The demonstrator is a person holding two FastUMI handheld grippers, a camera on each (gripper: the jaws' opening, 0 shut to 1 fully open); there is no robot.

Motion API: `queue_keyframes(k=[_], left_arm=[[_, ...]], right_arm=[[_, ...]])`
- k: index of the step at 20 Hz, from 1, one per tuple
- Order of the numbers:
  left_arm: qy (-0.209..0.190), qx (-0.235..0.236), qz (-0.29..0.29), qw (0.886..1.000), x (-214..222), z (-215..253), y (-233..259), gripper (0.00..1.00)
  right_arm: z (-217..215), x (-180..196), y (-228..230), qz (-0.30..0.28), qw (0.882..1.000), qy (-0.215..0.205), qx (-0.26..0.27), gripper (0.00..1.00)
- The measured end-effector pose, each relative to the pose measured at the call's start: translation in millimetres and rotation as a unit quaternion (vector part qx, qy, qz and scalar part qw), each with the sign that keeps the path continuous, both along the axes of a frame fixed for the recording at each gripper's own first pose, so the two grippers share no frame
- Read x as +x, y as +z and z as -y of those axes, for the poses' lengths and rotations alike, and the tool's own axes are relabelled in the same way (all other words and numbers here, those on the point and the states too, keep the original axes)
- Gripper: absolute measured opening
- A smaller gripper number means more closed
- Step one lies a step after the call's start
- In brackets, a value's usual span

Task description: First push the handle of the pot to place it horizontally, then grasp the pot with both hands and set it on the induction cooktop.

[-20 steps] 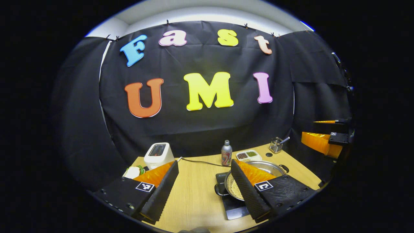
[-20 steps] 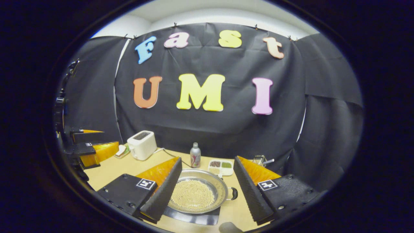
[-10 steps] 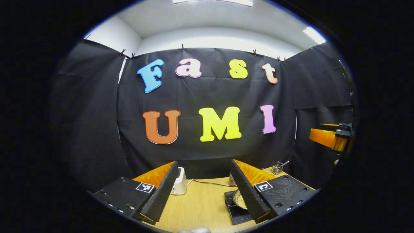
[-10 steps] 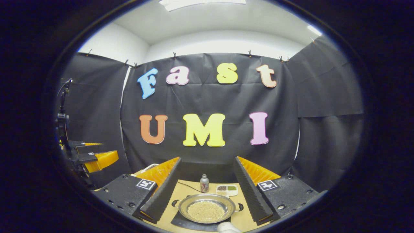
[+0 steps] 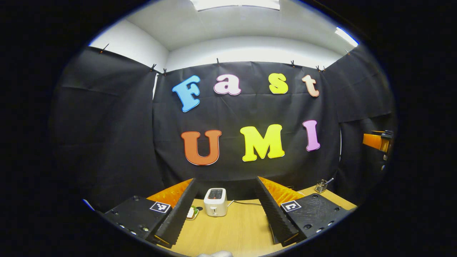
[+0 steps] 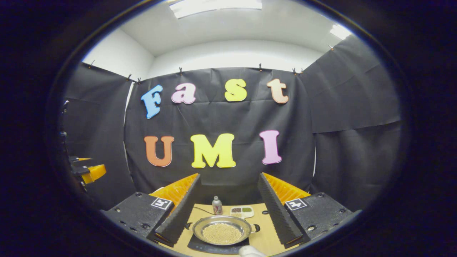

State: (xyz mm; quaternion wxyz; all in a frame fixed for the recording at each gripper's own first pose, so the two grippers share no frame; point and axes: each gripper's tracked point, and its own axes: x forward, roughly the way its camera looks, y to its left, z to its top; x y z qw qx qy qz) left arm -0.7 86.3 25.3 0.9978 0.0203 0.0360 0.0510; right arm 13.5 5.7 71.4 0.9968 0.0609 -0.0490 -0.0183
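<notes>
Fingers (image 5: 275,214) of both grippers stand apart above the light wooden surface (image 5: 235,228); right gripper view has the shallow steel pot (image 6: 221,232) on the black induction cooktop (image 6: 200,247).

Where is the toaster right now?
In the left gripper view, the toaster stands on the table, near its far edge by the black wall, seen between the left gripper's open fingers, with a small plate beside it.

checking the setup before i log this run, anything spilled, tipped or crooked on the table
Nothing stands out. The pot sits level on the induction cooktop, its small pale beads all inside. The bottle and toaster stand upright, and the divided dish lies flat. Both the right claw and left claw are open, off everything.
</notes>
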Motion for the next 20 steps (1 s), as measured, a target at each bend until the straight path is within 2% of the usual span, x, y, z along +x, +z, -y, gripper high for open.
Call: queue_keyframes(k=[6,20], left_arm=[[-0.001,-0.019,0.012,1.0,-10,1,21,0.96],[-0.022,-0.02,0.014,0.999,-16,20,17,0.96]], right_arm=[[-1,-4,-7,-0.014,1.0,0.006,-0.008,1.0],[5,-17,-7,-0.006,1.0,0.0,-0.015,1.0]])
